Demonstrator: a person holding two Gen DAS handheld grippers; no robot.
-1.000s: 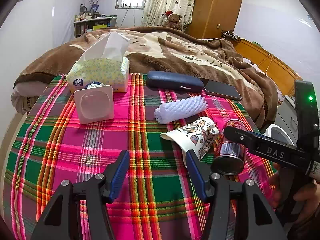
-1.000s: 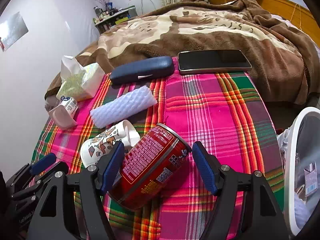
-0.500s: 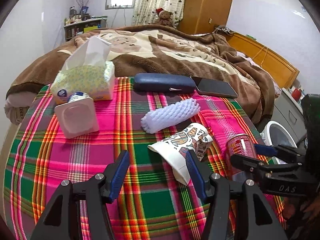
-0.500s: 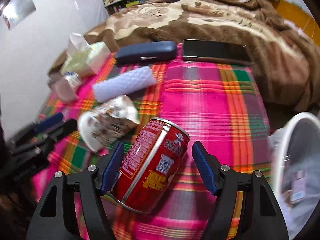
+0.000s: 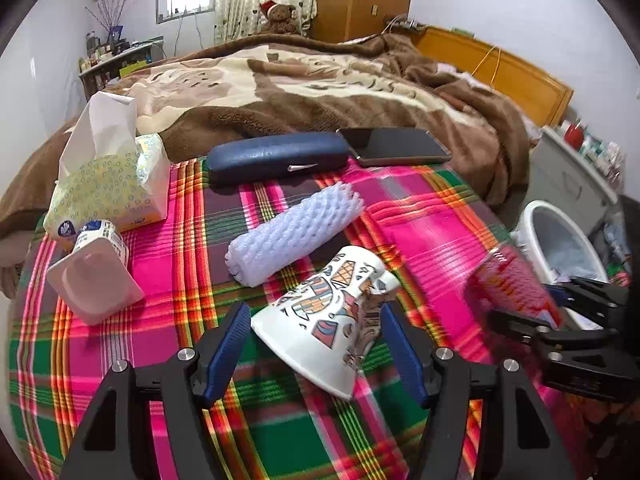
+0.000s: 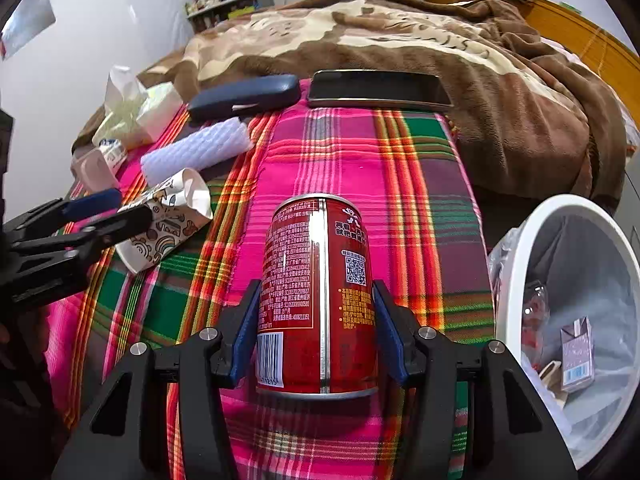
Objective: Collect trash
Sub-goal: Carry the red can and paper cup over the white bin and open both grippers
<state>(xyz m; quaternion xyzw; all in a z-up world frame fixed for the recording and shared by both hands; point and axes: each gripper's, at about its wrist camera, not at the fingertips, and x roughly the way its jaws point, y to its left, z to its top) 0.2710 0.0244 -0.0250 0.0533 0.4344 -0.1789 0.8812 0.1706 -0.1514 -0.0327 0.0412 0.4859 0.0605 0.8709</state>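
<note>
Red aluminium drink can (image 6: 320,292) w/ silver seam, barcode, QR code & small white Chinese print, too fine to read, sits lengthwise in right gripper (image 6: 316,332); its fingers have just closed, blue pads clamped on both can sides, above the plaid-cloth worktop (image 6: 360,160). White lined bin (image 6: 516,256) at 3 o'clock. Left gripper (image 5: 316,352) fingers, just widened, straddle a crushed patterned paper cup (image 5: 332,316), not pressing it.

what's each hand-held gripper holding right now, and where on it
The right hand-held gripper clamps the red can across its lower sides. The left hand-held gripper holds nothing yet; its jaws, just opening, straddle the crumpled paper cup.
</note>
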